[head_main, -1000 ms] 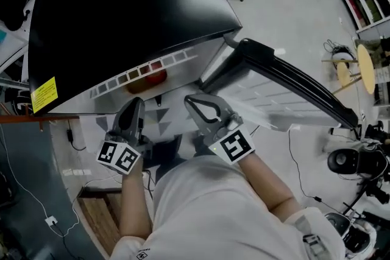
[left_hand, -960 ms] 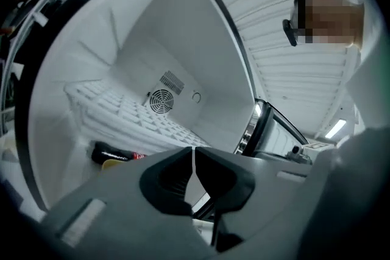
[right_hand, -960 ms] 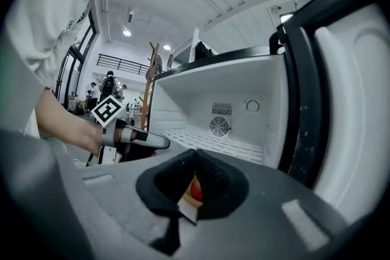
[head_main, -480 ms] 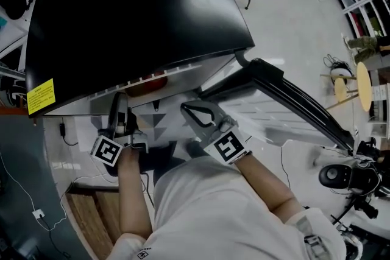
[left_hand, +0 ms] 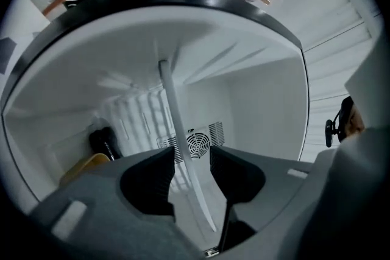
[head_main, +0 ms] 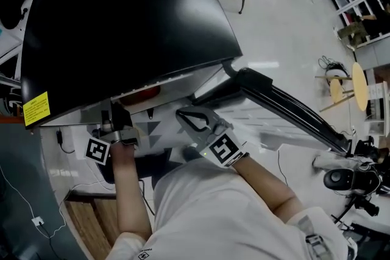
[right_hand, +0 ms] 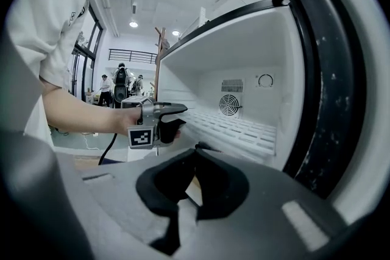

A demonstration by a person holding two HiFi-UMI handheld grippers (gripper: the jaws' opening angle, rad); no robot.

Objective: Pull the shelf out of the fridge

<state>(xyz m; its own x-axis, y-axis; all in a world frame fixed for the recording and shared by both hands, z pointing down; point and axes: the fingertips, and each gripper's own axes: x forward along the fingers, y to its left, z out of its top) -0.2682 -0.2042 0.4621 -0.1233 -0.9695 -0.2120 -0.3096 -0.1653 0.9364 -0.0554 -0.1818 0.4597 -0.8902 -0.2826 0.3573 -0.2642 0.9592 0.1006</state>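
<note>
The white slatted plastic shelf (right_hand: 244, 131) lay flat inside the black-topped fridge (head_main: 122, 27), across the white cavity in front of the round fan grille (right_hand: 230, 105), and had not yet been drawn out. The black fridge door (head_main: 286, 103) stood swung wide to the right, which left the shelf a free way forward. The left gripper (left_hand: 192, 152) reached into the left of the opening and was turned onto its side, apparently so that one jaw came above the shelf's front rim and one below. Its jaws had just been opening and stood wide, with the thin white rim running between the pads unpinched. The right gripper (right_hand: 196, 154) hung just outside the opening, jaws closed tip to tip on nothing, seemingly kept clear while the left lined up its bite
</note>
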